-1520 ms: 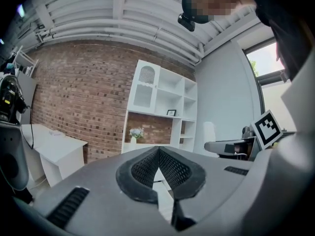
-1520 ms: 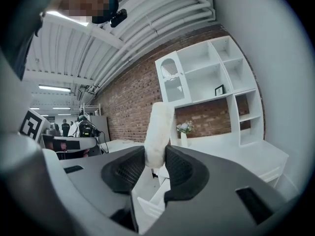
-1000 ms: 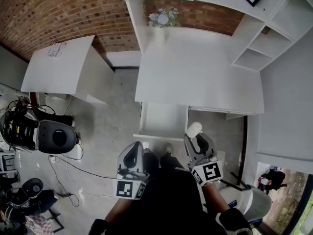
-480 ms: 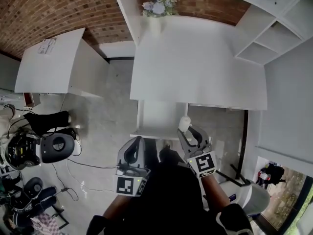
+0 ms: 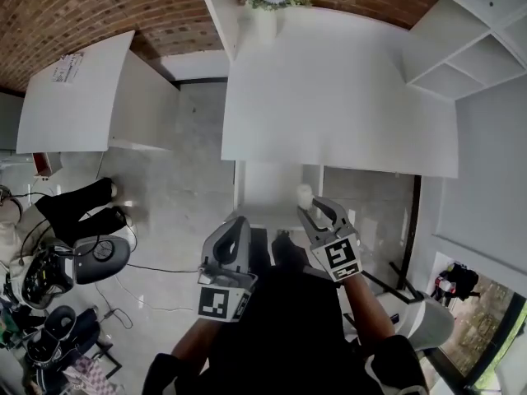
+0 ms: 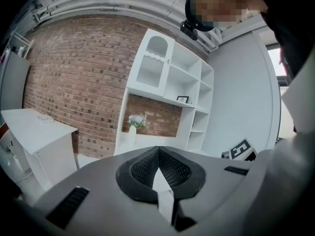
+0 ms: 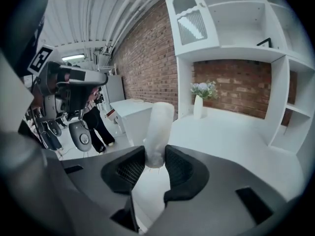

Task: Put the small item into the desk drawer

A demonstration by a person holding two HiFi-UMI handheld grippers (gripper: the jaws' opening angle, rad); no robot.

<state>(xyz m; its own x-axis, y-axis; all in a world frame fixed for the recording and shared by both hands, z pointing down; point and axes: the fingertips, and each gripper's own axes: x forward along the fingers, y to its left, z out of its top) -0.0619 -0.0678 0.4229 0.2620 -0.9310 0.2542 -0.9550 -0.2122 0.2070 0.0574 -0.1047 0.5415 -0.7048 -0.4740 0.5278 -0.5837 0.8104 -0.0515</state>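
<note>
The small white item (image 7: 158,127) stands pinched between the right tool's (image 5: 317,214) pads, over the open drawer's (image 5: 263,189) right side. The left tool (image 5: 236,239) is pressed together, empty. Beyond, the white bench (image 5: 329,97) carries a flower vase (image 5: 265,19) against a brick wall (image 5: 82,6).

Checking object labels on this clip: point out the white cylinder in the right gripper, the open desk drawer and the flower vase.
white cylinder (image 7: 158,127), right gripper view, middle of its body.
desk drawer (image 5: 265,189), head view, bare inside bottom.
flower vase (image 5: 265,23), head view, vase body below the blooms.
</note>
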